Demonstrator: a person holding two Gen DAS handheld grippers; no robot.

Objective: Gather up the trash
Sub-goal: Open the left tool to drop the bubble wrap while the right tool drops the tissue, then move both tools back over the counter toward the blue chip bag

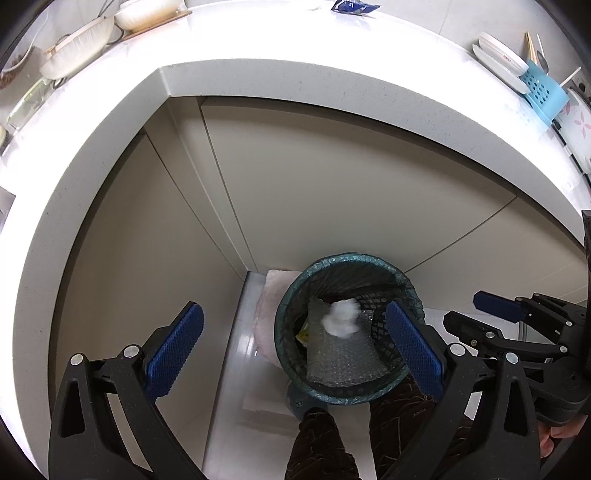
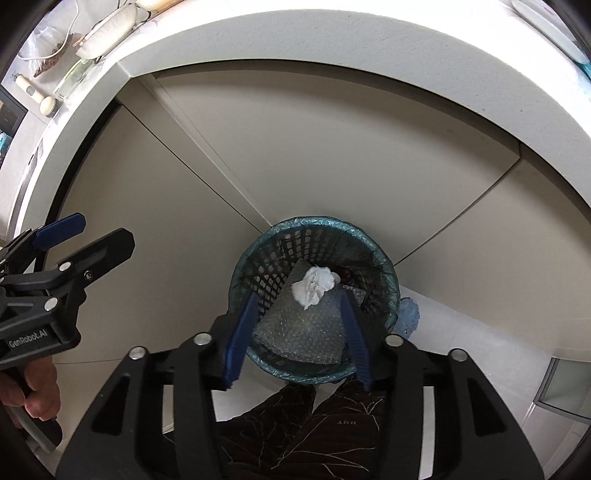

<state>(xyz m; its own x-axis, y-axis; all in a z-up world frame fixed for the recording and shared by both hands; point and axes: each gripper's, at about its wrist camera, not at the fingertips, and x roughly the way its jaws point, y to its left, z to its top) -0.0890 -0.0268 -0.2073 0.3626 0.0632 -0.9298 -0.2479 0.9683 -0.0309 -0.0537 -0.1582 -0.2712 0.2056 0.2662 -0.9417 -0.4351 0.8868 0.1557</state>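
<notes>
A black mesh trash bin (image 1: 373,266) (image 2: 291,243) with a teal bag liner stands on the floor under the counter. Inside it a crumpled white tissue (image 1: 341,317) (image 2: 314,286) lies on a sheet of bubble wrap (image 1: 340,362) (image 2: 299,328). My right gripper (image 2: 299,314) hovers over the bin with its jaws apart; the tissue is below and beyond the fingertips, and the pads do not touch it. My left gripper (image 1: 293,306) stands wide open and empty above the bin's left side. Each gripper also appears in the other's view: the right gripper (image 1: 461,308), the left gripper (image 2: 107,229).
A white counter (image 1: 258,77) curves overhead, with beige cabinet doors (image 1: 332,177) below. On it lie a blue wrapper (image 1: 354,6), bowls (image 1: 77,48) and a blue dish basket (image 1: 543,92). A pink cloth (image 1: 267,306) lies beside the bin. A person's dark patterned trouser legs (image 2: 295,424) stand near it.
</notes>
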